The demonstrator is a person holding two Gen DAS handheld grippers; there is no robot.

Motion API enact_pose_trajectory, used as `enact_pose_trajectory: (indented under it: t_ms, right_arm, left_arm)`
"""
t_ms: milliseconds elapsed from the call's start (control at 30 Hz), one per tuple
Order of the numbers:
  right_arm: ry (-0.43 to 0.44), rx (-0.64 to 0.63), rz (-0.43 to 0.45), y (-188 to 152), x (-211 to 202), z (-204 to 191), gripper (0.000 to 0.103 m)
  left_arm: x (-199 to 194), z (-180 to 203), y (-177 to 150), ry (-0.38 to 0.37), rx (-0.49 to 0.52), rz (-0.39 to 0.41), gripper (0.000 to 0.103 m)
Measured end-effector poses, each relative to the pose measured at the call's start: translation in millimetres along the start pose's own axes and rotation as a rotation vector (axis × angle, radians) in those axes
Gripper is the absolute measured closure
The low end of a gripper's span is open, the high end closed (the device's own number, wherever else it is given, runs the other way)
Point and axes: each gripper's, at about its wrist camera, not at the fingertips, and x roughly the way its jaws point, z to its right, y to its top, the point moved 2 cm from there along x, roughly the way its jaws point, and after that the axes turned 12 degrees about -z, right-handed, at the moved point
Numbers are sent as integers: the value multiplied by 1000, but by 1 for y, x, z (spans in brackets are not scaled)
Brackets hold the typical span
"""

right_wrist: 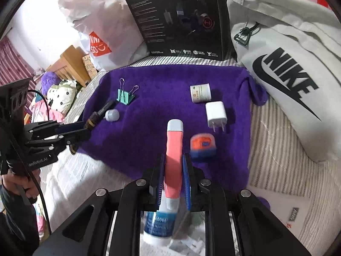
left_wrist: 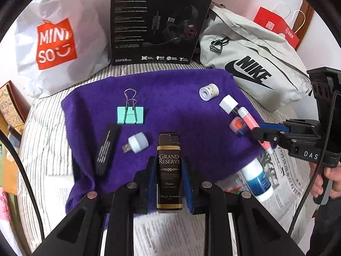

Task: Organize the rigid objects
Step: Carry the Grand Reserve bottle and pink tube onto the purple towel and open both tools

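1. A purple towel (left_wrist: 170,98) covers the bed; its near edge lies just under my grippers, and its middle is bare between the green binder clip (left_wrist: 130,115) and the white charger (right_wrist: 215,113).
2. My left gripper (left_wrist: 168,177) pinches a dark lighter (left_wrist: 169,170), long axis pointing away from me, over the towel's near edge.
3. My right gripper (right_wrist: 173,177) pinches a pink tube (right_wrist: 174,160), its grey cap pointing away, beside an orange-blue tape measure (right_wrist: 202,146).
4. Both grippers tilt steeply downward; a hand (right_wrist: 15,183) holds the left handle.
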Motion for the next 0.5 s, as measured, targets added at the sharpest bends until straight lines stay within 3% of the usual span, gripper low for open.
enact_pose_trajectory:
  t_ms: [233, 500]
  right_arm:
    - [-23, -1, -22, 20, 23, -7, 86]
    - [-58, -21, -69, 23, 49, -7, 86]
  left_arm:
    - [24, 0, 11, -16, 14, -32, 80]
    - [48, -5, 15, 28, 21, -70, 80]
